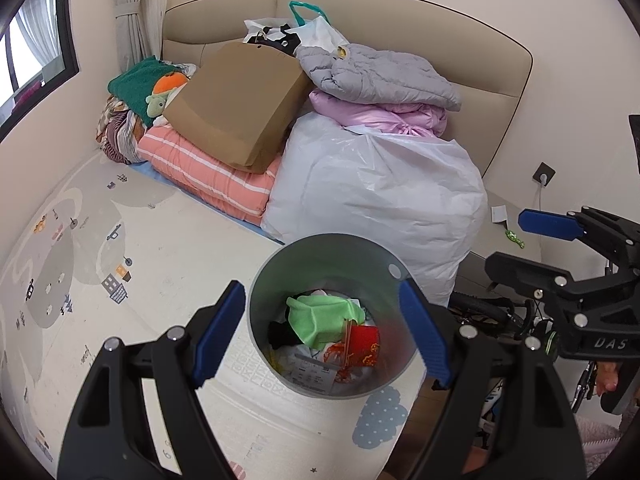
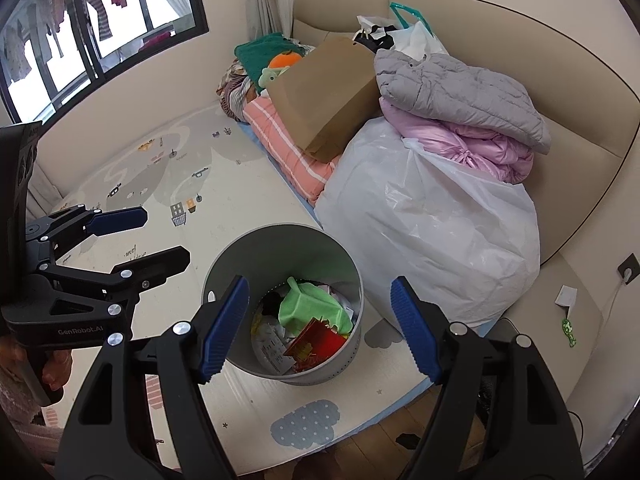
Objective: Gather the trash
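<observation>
A grey round bin (image 1: pixel 264 280) stands on the patterned mat on the bed; it also shows in the right wrist view (image 2: pixel 248 252). Inside lie a green cloth (image 1: pixel 324 316), a red packet (image 1: pixel 362 346) and white papers (image 1: pixel 312 374). My left gripper (image 1: pixel 320 334) is open and empty, hovering over the bin with a finger on each side. My right gripper (image 2: pixel 318 326) is open and empty, also above the bin. The right gripper shows in the left wrist view (image 1: pixel 536 248) at the right. The left gripper shows in the right wrist view (image 2: pixel 156 236) at the left.
A big white plastic bag (image 1: pixel 380 188), a brown paper bag (image 1: pixel 236 108), folded quilts and jackets (image 1: pixel 380 72) pile up against the beige headboard. A green wrapper (image 2: pixel 568 332) and a white paper slip (image 2: pixel 566 295) lie on the bedside ledge. A bicycle (image 1: pixel 500 316) stands beside the bed.
</observation>
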`<state>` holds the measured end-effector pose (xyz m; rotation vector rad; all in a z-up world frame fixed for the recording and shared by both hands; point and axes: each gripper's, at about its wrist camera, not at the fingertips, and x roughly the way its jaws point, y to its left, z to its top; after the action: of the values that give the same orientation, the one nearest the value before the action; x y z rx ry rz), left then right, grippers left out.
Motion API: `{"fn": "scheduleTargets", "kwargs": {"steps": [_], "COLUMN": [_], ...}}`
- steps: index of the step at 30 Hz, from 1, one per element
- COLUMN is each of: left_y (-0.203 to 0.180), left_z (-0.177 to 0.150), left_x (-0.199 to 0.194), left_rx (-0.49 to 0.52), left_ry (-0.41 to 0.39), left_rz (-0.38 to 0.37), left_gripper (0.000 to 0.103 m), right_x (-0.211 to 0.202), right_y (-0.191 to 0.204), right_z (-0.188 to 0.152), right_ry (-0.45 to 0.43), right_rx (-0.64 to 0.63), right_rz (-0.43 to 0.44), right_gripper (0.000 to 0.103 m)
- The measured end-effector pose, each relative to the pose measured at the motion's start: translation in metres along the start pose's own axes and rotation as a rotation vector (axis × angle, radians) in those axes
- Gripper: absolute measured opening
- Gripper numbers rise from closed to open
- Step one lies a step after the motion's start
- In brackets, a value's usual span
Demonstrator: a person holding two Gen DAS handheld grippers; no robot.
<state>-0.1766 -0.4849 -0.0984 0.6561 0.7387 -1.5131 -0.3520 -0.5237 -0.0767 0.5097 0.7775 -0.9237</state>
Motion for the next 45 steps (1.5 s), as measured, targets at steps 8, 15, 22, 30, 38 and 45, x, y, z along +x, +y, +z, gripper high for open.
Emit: {"fn": "scheduleTargets", "kwargs": {"steps": [8, 15, 22, 30, 38, 45], "left_y": [0.002, 0.027, 0.065, 0.101, 0.115, 0.118], "left_z": [-0.017, -0.048, -0.097, -0.172, -0.238, -0.263], "left_x": [-0.024, -0.052, -0.097, -0.173, -0.249, -0.299], "left_rx": [-0.052, -0.18, -0.377, -0.678, -0.888, -0.93], "left_ry": [-0.018, -0.022, -0.032, -0.058, -0.075, -0.053], "left_rz": [0.048, 0.144, 0.314, 0.55, 0.736, 0.829], "left_gripper": [0.079, 0.079, 0.079, 0.081, 0.082, 0.085], "right_x": [-0.009, -0.01, -0.005, -0.012, -0.034, -0.058], "right_y": [0.012, 0.046, 0.112, 0.211, 0.296, 0.343], "right_z": [-0.005, -0.006, -0.005, -0.015, -0.037, -0.049], "right_ry": [-0.005, -0.006, 0.005, 0.022, 0.04, 0.035], "right_rx": [-0.058, -0.162, -0.333, -0.575, -0.732, -0.765], "right_rz": [0.042, 0.139, 0.302, 0.506, 0.644, 0.675], "right_gripper": [0.071, 0.071, 0.075, 0.078, 0.09, 0.096]}}
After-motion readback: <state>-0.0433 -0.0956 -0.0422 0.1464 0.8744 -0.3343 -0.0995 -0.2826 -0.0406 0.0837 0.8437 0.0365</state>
